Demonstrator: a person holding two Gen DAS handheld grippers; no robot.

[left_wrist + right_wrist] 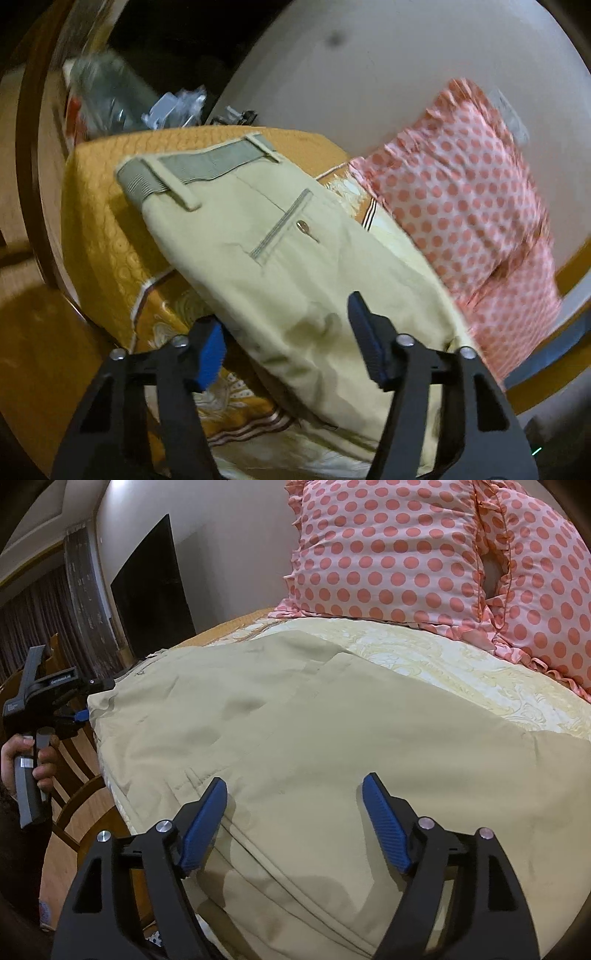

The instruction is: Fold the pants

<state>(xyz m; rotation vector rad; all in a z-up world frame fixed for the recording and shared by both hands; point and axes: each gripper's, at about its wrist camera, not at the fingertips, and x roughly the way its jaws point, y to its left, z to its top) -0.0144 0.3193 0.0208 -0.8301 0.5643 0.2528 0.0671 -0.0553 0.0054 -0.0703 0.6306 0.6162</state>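
We have the pants [280, 254] lying on the bed [99, 229], laid leg over leg so that one back pocket and the waistband face up. The waistband end lies far from the pillows [388, 550], toward the bed's corner, and the legs run alongside the pillows toward us.

Our left tool [286, 339] hangs just above the cloth below the pocket. Its jaws stand wide apart and grip nothing. Our right tool [295, 805] hovers over the leg part, also spread wide and empty. In the right wrist view we also see the left tool from the side, at the pants' edge on the side away from the pillows, held in our hand [26, 760].

As we judge it, the lengthwise fold is done: the cloth looks stacked in two layers with a seam edge near the right tool. What is left is the crosswise folding, bringing the leg ends up toward the waistband. The hems lie out of view, so we cannot tell if they are aligned. A few shallow wrinkles near the middle want smoothing first.
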